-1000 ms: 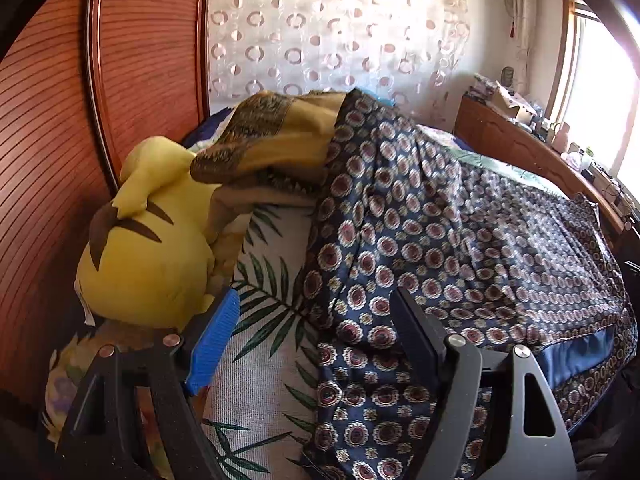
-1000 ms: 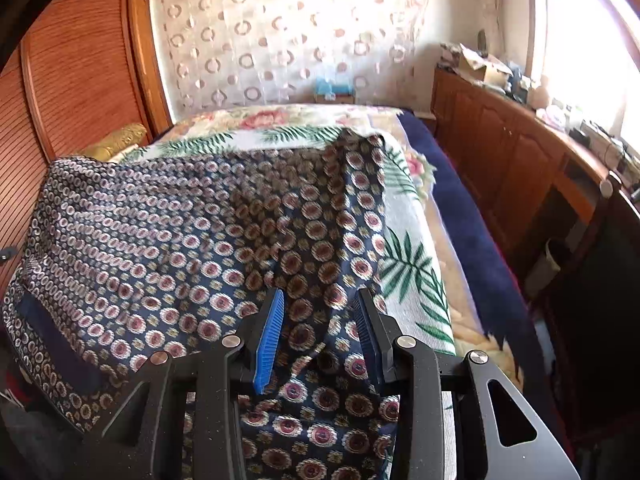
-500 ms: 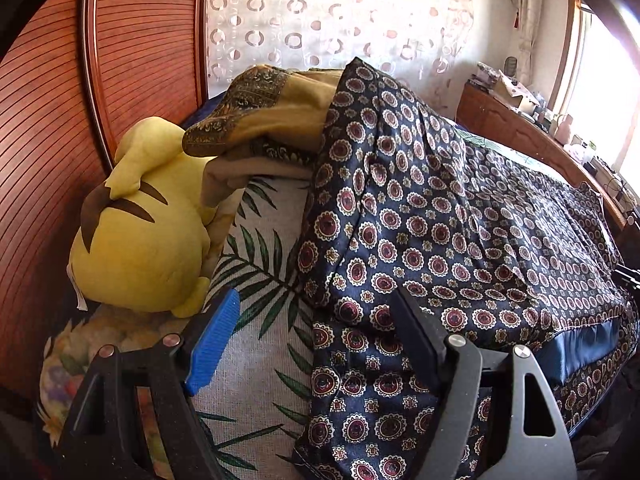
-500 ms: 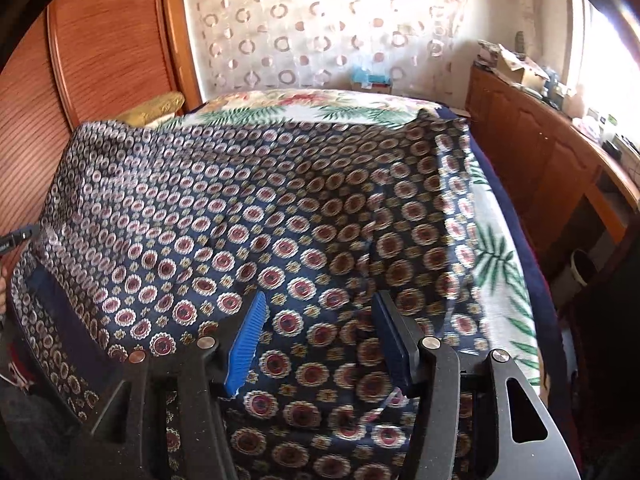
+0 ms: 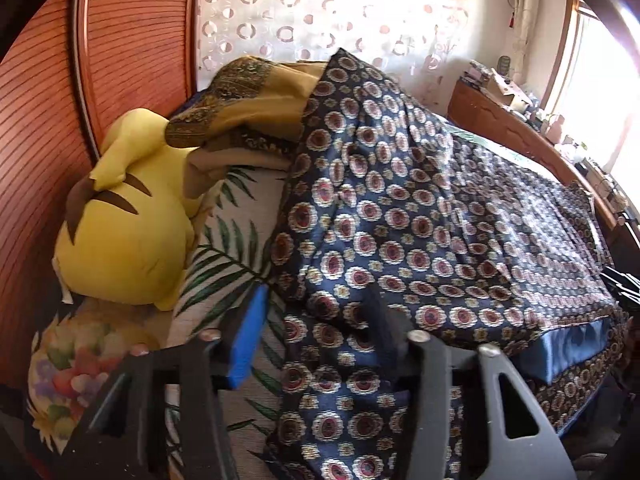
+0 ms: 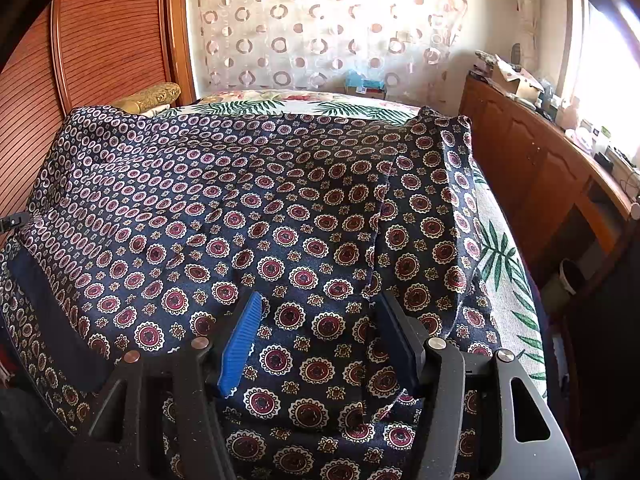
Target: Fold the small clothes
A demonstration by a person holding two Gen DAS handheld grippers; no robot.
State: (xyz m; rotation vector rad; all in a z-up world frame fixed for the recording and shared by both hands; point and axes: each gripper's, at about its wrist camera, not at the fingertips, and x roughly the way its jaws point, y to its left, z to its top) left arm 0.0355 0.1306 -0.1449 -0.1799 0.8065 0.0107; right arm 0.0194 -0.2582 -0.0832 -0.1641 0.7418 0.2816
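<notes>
**Garment spread on bed, both grippers low over its near edge**

Garment count: one navy medallion-print garment (image 6: 280, 208), spread across the leaf-print bed cover (image 5: 224, 264). In the right wrist view it covers most of the bed from the left edge to the near right, with a folded-over flap lying along its right side. A plain blue band (image 5: 568, 344) runs along its near hem in the left wrist view.

Grippers: two.
- Left gripper (image 5: 316, 332): jaws closing. The left edge of the garment lies between them; the blue pad (image 5: 248, 340) stands over bare bed cover just left of the cloth edge, and the dark finger (image 5: 384, 336) sits on the cloth. Pads are not yet pressed together on the fabric.
- Right gripper (image 6: 320, 340): jaws opening, set apart over the near part of the garment. Cloth lies flat beneath and between the fingers; neither pad pinches it.

Other items, counted:
- One yellow plush toy (image 5: 124, 232), far left, against the wooden headboard (image 5: 44, 120).
- One gold patterned pillow (image 5: 256, 96), beyond the plush; the garment's far left corner rests against it.
- One circle-print curtain (image 6: 320, 28) on the far wall.
- One wooden cabinet (image 6: 532, 168) along the right, cluttered on top.
</notes>
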